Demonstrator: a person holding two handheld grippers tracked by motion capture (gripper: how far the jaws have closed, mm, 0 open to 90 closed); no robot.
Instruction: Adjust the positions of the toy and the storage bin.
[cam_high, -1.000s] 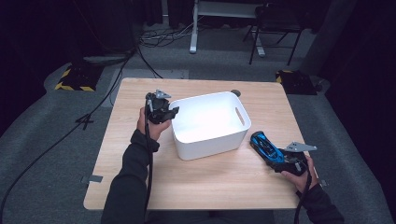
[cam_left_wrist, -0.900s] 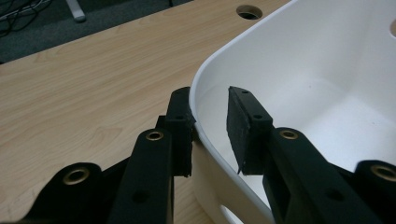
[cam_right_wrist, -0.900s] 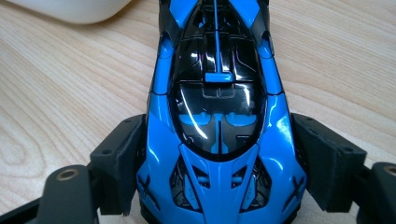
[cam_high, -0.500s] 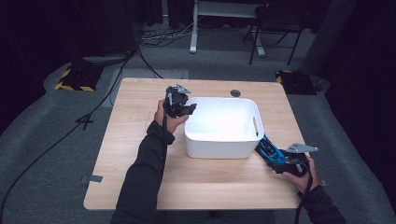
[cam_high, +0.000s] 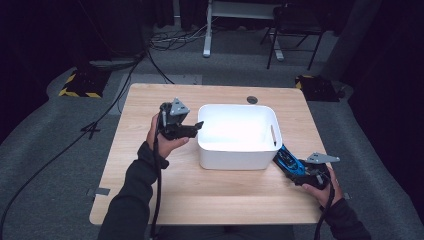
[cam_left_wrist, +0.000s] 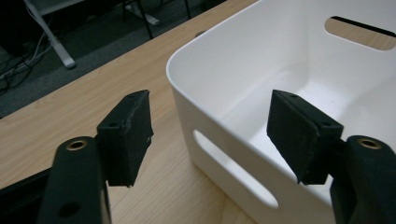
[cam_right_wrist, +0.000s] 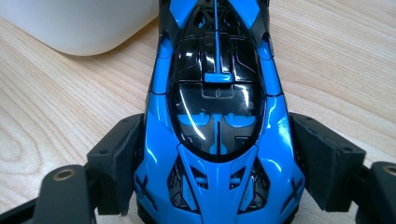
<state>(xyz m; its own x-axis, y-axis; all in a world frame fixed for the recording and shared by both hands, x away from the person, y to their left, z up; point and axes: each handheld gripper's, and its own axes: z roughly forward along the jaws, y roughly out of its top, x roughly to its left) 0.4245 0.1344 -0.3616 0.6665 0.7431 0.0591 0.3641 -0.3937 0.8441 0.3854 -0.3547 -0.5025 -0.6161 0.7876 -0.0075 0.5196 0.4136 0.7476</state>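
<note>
One glossy blue-and-black plastic toy sports car (cam_right_wrist: 217, 116) sits on the pale wooden table (cam_high: 150, 200) at the near right corner of the white plastic tub with slotted handles (cam_high: 239, 152), its long axis running diagonally in the high view from the person's right hand up and left toward the tub. In the right gripper view the car's length runs straight away from the camera, one tapered end close between the jaws and the far end reaching up beside the rounded white tub corner; whether it touches the tub I cannot tell. Its body is bright blue with a dark glazed cabin, a thin blue stripe down the centre line and black vented panels near the close end, all shiny with reflections. The right gripper (cam_right_wrist: 217, 172) is clamped on the car, a black pad pressed against each blue flank. The left gripper (cam_high: 192, 127) is held at the tub's left side, its tips at the rim; in the left gripper view its jaws stand wide apart with nothing between them, one pad over the bare table and the other over the tub's white interior, straddling the near wall and its slot handle.
</note>
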